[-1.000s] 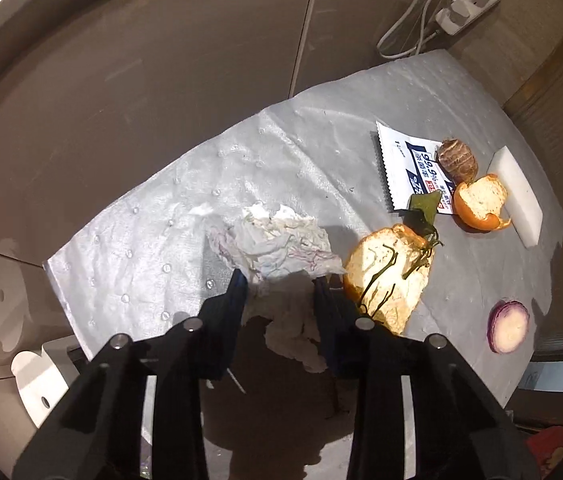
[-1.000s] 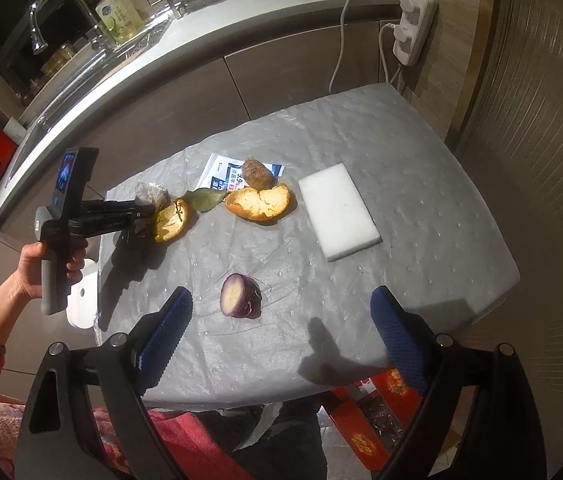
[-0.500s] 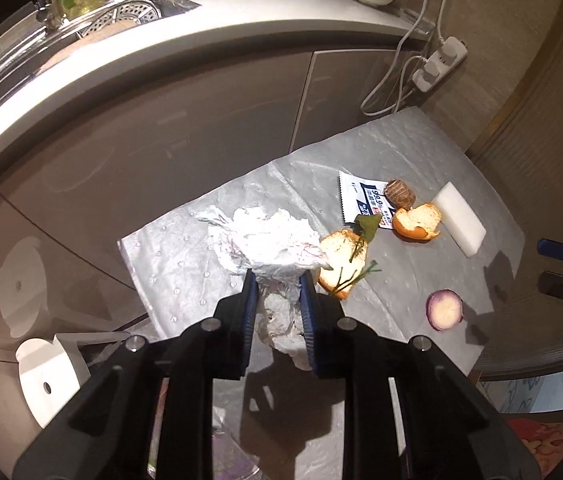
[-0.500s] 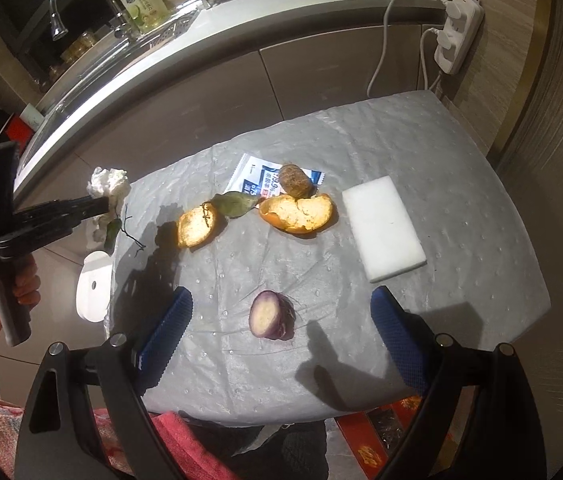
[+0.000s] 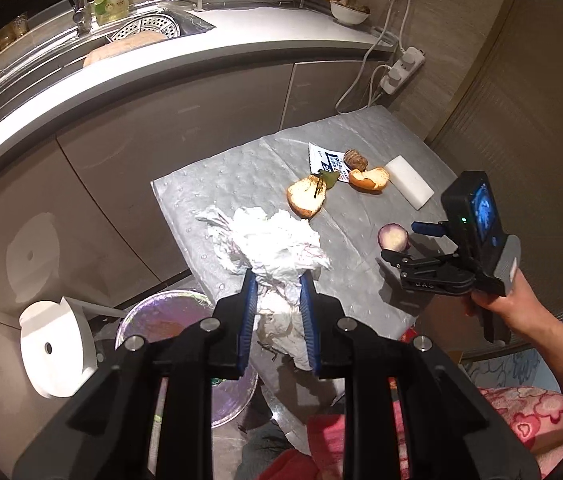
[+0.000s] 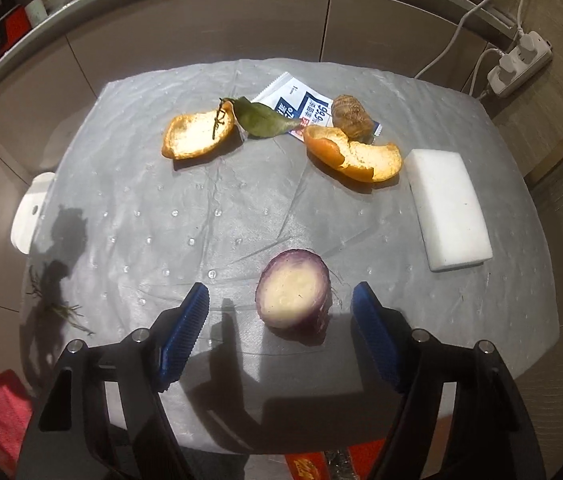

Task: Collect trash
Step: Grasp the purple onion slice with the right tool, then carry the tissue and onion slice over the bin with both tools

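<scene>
Blue-padded left gripper (image 5: pixel 277 280) is clamped on a crumpled white tissue (image 5: pixel 271 242), held up off the grey mat (image 6: pixel 241 208), near its left edge & above a bin w/ shiny liner (image 5: pixel 161 312). Right gripper (image 6: pixel 280 294) has its jaws spread wide, low over the mat, w/ a purple onion half (image 6: pixel 293 294) between the pads, not touching either. Farther back: two orange peels (image 6: pixel 197 134) (image 6: pixel 355 154), a green leaf (image 6: pixel 261 118), a printed sachet (image 6: pixel 301 106), a brown shell-like lump (image 6: pixel 351 116). White sponge block (image 6: pixel 447 208) lies at right.
</scene>
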The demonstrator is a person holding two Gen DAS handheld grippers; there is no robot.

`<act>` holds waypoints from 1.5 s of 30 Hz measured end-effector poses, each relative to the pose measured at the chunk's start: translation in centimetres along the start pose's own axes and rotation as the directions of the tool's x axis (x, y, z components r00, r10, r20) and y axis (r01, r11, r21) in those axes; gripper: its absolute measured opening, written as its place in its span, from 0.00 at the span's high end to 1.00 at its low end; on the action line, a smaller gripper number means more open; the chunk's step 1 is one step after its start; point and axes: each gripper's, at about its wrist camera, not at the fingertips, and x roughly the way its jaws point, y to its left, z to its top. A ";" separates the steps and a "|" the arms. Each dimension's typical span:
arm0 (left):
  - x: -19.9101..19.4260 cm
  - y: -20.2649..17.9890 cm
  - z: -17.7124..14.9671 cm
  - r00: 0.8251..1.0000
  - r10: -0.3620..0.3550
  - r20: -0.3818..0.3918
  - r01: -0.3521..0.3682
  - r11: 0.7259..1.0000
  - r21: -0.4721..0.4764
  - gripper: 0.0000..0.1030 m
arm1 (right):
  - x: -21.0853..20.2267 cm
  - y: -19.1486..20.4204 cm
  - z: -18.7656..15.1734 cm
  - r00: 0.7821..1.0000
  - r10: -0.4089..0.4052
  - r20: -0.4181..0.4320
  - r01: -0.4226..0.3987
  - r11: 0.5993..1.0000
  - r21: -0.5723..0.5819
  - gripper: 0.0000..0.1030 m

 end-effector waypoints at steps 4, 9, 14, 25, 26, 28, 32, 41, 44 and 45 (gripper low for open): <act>-1.2 1.1 -1.4 0.999 0.034 -0.009 -0.034 0.999 -0.010 0.79 | 1.0 1.0 -0.7 0.996 -0.086 0.025 0.088 0.992 -0.094 0.45; -2.4 3.4 -2.6 0.998 0.069 -0.010 -0.070 0.996 -0.051 0.79 | 1.2 1.2 -0.8 0.995 -0.094 0.027 0.096 0.990 -0.099 0.61; -3.3 4.9 -3.4 0.997 0.072 0.001 -0.072 0.994 -0.077 0.79 | -0.2 0.6 -0.1 0.999 -0.028 0.037 0.029 1.000 -0.007 0.62; -4.2 8.3 -5.4 0.997 0.071 0.011 -0.069 0.986 -0.149 0.79 | -9.1 8.5 3.7 0.960 0.226 0.165 -0.219 0.974 -0.060 0.62; -4.5 8.7 -5.6 0.997 0.074 0.013 -0.071 0.985 -0.159 0.79 | -9.4 10.0 4.1 0.952 0.260 0.163 -0.249 0.965 -0.084 0.62; -5.0 9.4 -6.2 0.996 0.083 0.016 -0.079 0.982 -0.174 0.79 | -9.6 13.3 4.6 0.934 0.324 0.154 -0.305 0.943 -0.131 0.62; -6.2 10.9 -7.7 0.995 0.102 0.013 -0.097 0.973 -0.211 0.79 | -7.4 20.1 5.0 0.906 0.415 0.075 -0.391 0.893 -0.222 0.62; -7.1 13.9 -11.2 0.987 0.155 -0.042 -0.160 0.954 -0.255 0.79 | 2.0 31.5 2.8 0.881 0.446 -0.158 -0.473 0.845 -0.251 0.62; -6.9 14.8 -12.1 0.986 0.160 -0.056 -0.169 0.948 -0.269 0.79 | 4.0 32.6 2.3 0.879 0.435 -0.197 -0.472 0.852 -0.227 0.62; -6.9 14.9 -12.3 0.985 0.161 -0.058 -0.170 0.947 -0.274 0.79 | 4.5 32.8 2.2 0.881 0.426 -0.204 -0.466 0.857 -0.222 0.62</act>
